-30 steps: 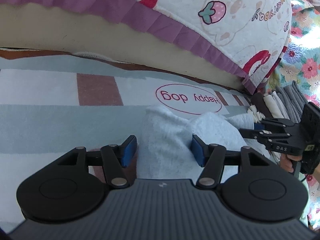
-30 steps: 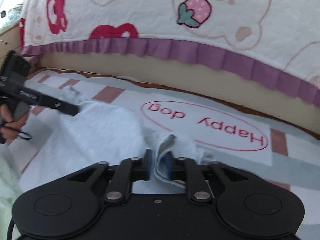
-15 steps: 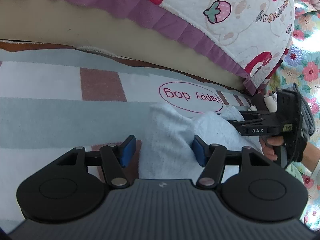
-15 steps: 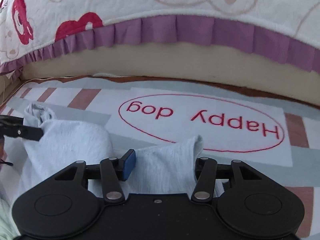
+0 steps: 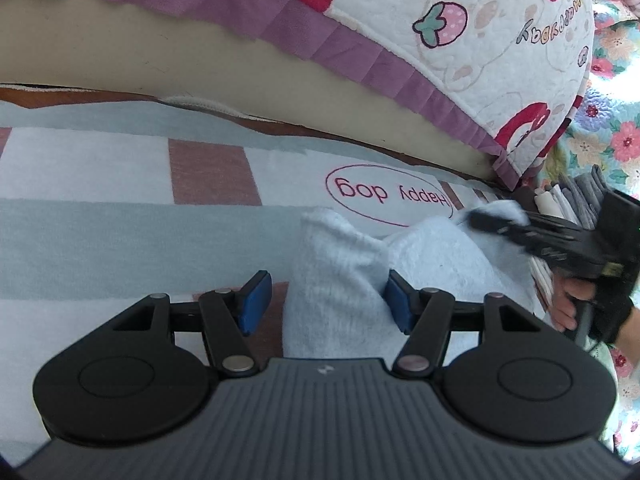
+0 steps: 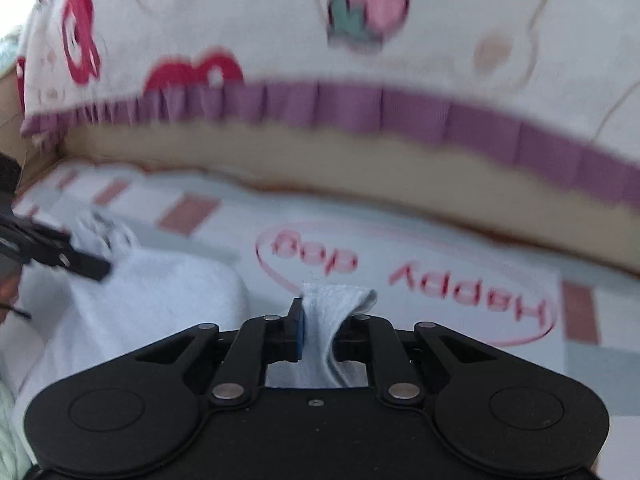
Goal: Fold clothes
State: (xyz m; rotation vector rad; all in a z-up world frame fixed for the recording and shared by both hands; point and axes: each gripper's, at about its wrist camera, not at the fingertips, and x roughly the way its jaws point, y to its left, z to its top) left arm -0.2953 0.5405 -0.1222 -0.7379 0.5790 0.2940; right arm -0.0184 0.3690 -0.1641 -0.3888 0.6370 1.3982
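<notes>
The left gripper [image 5: 326, 300], blue pads apart, straddles a bunched pale blue terry garment [image 5: 344, 276] on a striped "Happy dog" mat [image 5: 120, 208]. The right gripper [image 5: 486, 222] meets the cloth's far corner.

Garment [image 5: 340, 264] spread on the mat [image 5: 120, 216], just before its oval lettering [image 5: 390, 196]. Behind the mat's far edge, a bed [image 5: 200, 76] under a hanging quilt [image 5: 480, 40]. Near the mat's right far corner, stacked folded clothes [image 5: 568, 200].
</notes>
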